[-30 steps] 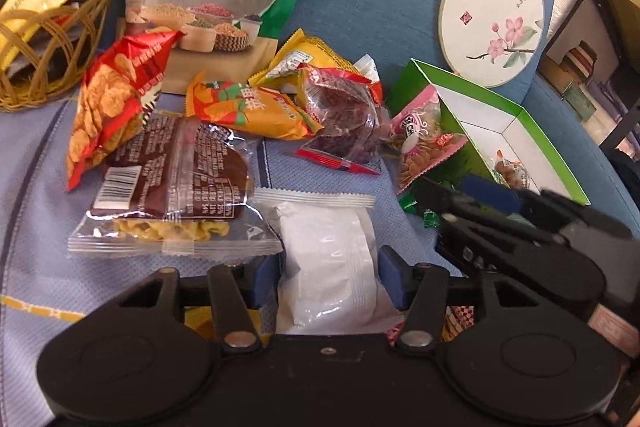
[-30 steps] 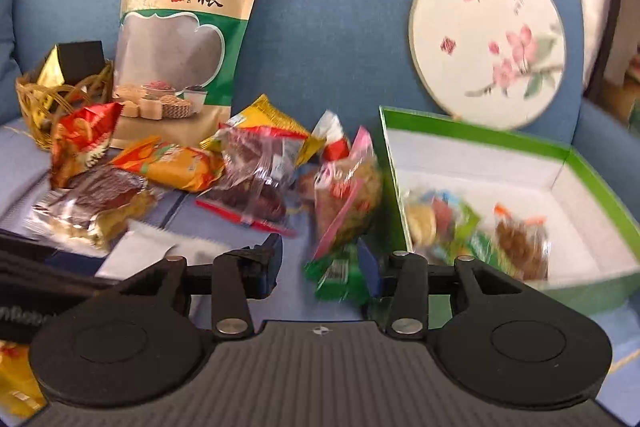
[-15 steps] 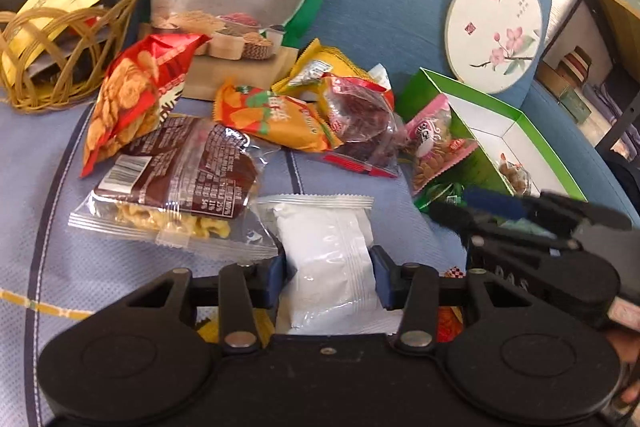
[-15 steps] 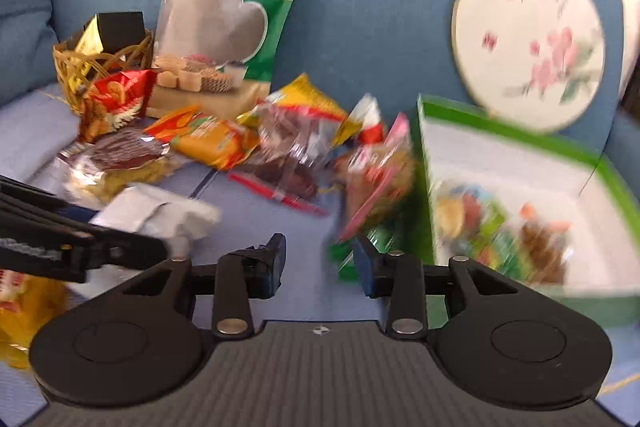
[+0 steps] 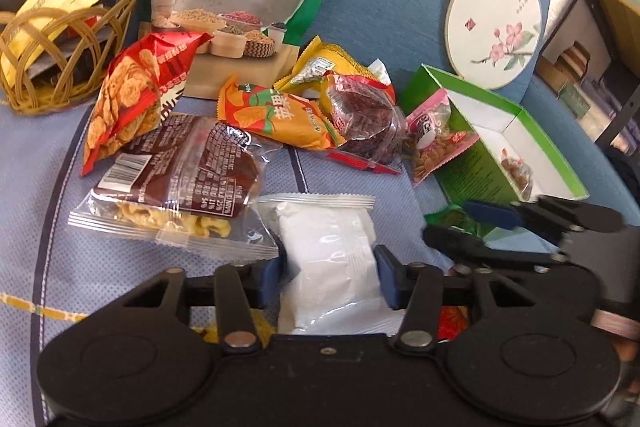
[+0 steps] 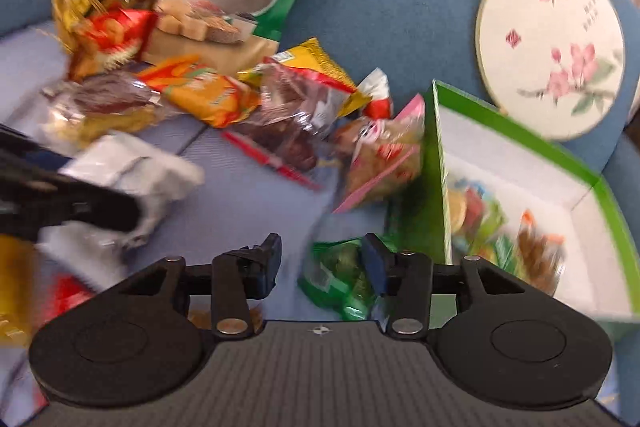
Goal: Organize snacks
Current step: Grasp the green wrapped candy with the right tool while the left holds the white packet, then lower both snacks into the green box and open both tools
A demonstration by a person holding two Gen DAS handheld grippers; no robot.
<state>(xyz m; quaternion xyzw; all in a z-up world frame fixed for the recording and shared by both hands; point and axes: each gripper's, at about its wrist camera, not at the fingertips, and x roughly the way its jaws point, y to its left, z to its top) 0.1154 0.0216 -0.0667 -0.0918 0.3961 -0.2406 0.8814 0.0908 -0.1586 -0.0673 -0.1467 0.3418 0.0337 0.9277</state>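
Both grippers spread wide over a scatter of snack packets on a blue sofa seat.

The left gripper point(image 5: 329, 277) has its jaws opening, with a white packet point(image 5: 328, 247) lying between them; its near end runs under the gripper body, and whether the pads press its sides cannot be told for sure. The right gripper point(image 6: 320, 265) is also opening, and a green packet point(image 6: 340, 279) lies on the seat between its fingers, against the right one, beside the near left corner of the green box point(image 6: 576, 179), which holds a few snacks. Farther off lie an orange packet point(image 5: 276, 119), a dark red packet point(image 5: 368, 123), a pink packet point(image 6: 384, 155) leaning on the box wall, and a brown packet point(image 5: 188, 171). A wicker basket point(image 5: 60, 63) stands at the far left.
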